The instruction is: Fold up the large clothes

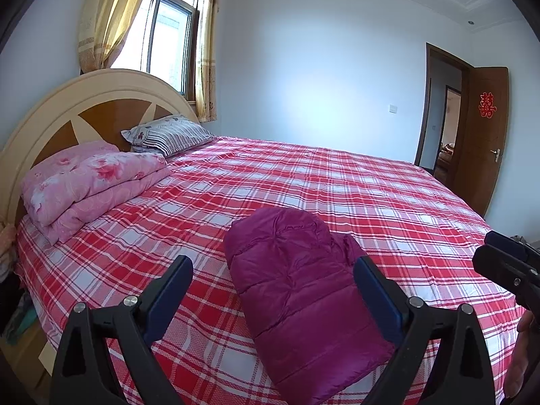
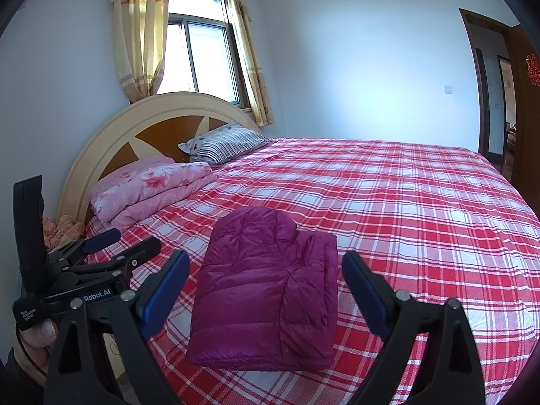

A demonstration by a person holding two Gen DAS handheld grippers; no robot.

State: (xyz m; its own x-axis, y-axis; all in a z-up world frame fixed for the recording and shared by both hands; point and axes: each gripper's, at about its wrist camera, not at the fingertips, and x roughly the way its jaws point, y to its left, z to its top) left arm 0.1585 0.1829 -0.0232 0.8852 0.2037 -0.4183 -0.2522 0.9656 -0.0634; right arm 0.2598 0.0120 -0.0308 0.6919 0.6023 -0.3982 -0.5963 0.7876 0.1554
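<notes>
While both grippers gape | one folded jacket (image 2: 266,290) | one bed (image 2: 422,202)

Wide bed (image 2: 422,209) under a red-and-white plaid sheet. Near the front edge, a folded magenta puffer jacket (image 2: 266,290). By the headboard, a folded pink floral quilt (image 2: 152,189), perhaps over a pillow, and a striped pillow (image 2: 226,146).
</notes>
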